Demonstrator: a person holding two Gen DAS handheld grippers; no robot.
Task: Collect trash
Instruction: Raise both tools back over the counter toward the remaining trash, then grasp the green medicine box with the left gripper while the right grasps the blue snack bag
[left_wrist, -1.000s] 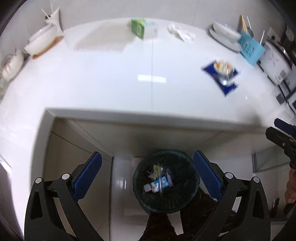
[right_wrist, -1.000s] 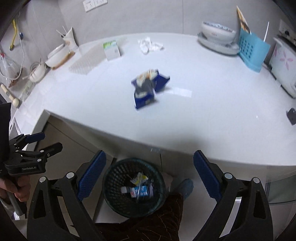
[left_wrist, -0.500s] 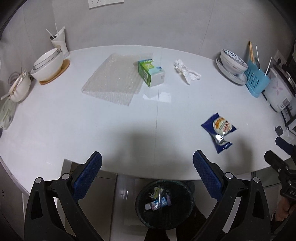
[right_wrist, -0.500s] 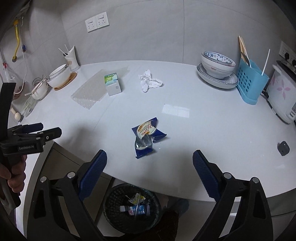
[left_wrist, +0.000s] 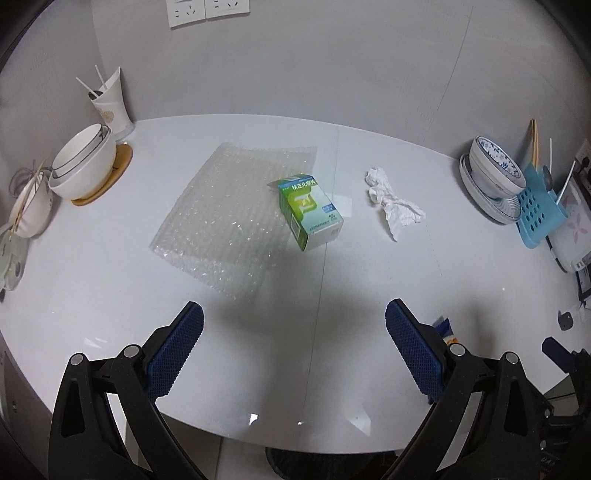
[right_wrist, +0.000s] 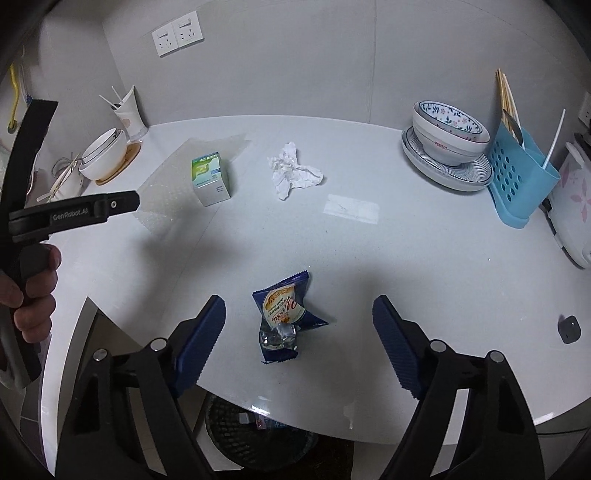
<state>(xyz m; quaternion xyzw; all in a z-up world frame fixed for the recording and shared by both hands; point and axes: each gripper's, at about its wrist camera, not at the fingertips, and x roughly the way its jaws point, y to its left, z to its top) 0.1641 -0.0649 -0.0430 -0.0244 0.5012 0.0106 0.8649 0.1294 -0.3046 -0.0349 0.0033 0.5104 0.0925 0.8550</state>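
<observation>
Your left wrist camera looks forward and steeply down between its tongs (left_wrist: 293, 347) at the white surface (left_wrist: 110, 295), from above its near edge, facing the back wall. Your right wrist camera looks the same way from a place more to the right, above the blue snack wrapper (right_wrist: 282, 317). Both views share the green box (left_wrist: 309, 211) (right_wrist: 209, 179), the crumpled tissue (left_wrist: 393, 205) (right_wrist: 293, 171), the bubble wrap (left_wrist: 229, 214) and the wall sockets (right_wrist: 177, 33). In the right view you see your left hand (right_wrist: 31, 291) at the left edge.

White bowls on wooden coaster (left_wrist: 83, 168), patterned bowl on plate (right_wrist: 448, 134) (upright), blue utensil caddy (right_wrist: 519, 181), wall sockets (right_wrist: 177, 37)
</observation>
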